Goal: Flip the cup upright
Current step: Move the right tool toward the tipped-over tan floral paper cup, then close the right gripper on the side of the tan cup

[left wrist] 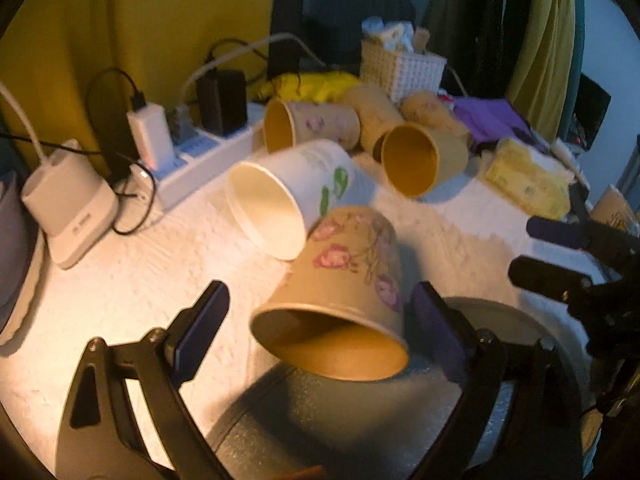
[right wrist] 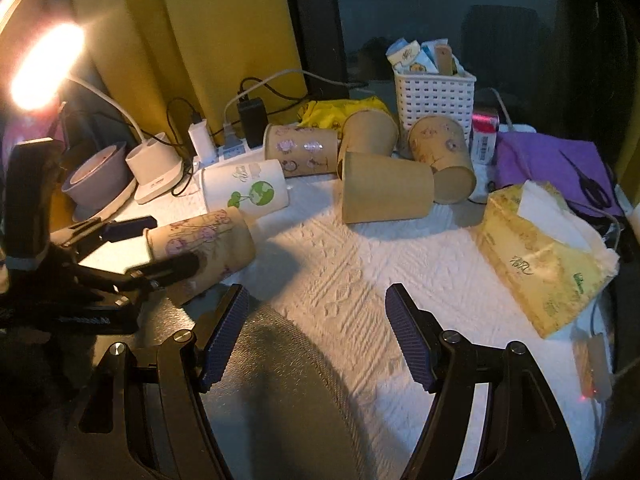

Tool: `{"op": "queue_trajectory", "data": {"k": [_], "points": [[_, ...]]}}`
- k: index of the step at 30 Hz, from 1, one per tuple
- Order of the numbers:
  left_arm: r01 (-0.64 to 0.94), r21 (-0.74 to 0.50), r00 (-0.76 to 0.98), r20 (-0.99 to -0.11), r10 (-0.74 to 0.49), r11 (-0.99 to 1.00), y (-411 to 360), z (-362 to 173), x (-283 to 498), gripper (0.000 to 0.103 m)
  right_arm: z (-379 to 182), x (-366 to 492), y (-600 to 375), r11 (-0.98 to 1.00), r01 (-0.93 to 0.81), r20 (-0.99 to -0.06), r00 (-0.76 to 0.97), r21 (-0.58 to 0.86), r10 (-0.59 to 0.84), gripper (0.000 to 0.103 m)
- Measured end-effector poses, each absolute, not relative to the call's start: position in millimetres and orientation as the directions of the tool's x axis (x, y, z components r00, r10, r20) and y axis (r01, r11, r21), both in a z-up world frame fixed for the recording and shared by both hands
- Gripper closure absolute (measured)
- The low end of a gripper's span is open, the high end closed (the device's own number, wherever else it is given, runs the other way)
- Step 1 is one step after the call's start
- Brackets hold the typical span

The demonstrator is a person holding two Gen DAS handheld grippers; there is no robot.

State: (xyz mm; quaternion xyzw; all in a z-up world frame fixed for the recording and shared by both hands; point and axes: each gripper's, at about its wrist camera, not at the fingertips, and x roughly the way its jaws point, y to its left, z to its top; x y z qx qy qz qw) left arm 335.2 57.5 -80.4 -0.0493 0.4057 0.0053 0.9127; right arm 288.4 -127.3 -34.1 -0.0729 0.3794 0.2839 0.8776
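A tan paper cup with pink flowers (left wrist: 348,292) lies tilted, mouth toward the camera, between the fingers of my left gripper (left wrist: 320,320). The jaws stand wide; the right pad (left wrist: 432,320) is at the cup's rim and the left pad is apart from it. In the right wrist view the same cup (right wrist: 200,244) lies on its side with the left gripper (right wrist: 160,244) around it. My right gripper (right wrist: 316,336) is open and empty over the white towel (right wrist: 360,280). A white cup with a green print (left wrist: 288,196) lies on its side just behind.
Several more tan cups (right wrist: 384,188) lie on their sides at the back. A tissue box (right wrist: 544,264) sits at the right, a white basket (right wrist: 432,96) behind. A power strip with chargers (left wrist: 192,152) and a white lamp base (left wrist: 68,208) stand at the left.
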Motion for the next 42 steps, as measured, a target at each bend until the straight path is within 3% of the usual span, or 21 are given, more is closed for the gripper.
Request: {"op": "queue_trajectory", "data": {"k": [6,8,20,42], "points": [[-0.023,-0.071,0.650,-0.759,-0.039,0.997,55,-92,341,0.012,-43,299,-131,0.838,-0.536,-0.723,0.537,0.106,0.435,0.029],[-0.011,-0.071,0.643,-0.764,-0.047,0.997,54,-95,342,0.026,-45,301,-132,0.839,-0.533,-0.725,0.534,0.110,0.435,0.029],[0.041,-0.089,0.681,-0.726,-0.093,0.995,44,-79,321,0.028,-37,290,-134,0.839,-0.535,-0.713,0.550,0.101,0.436,0.029],[0.187,-0.134,0.721,-0.655,-0.229,0.973,-16,-35,188,0.028,-4,179,-172,0.866,-0.496,-0.680,0.613,0.064,0.401,0.029]]}}
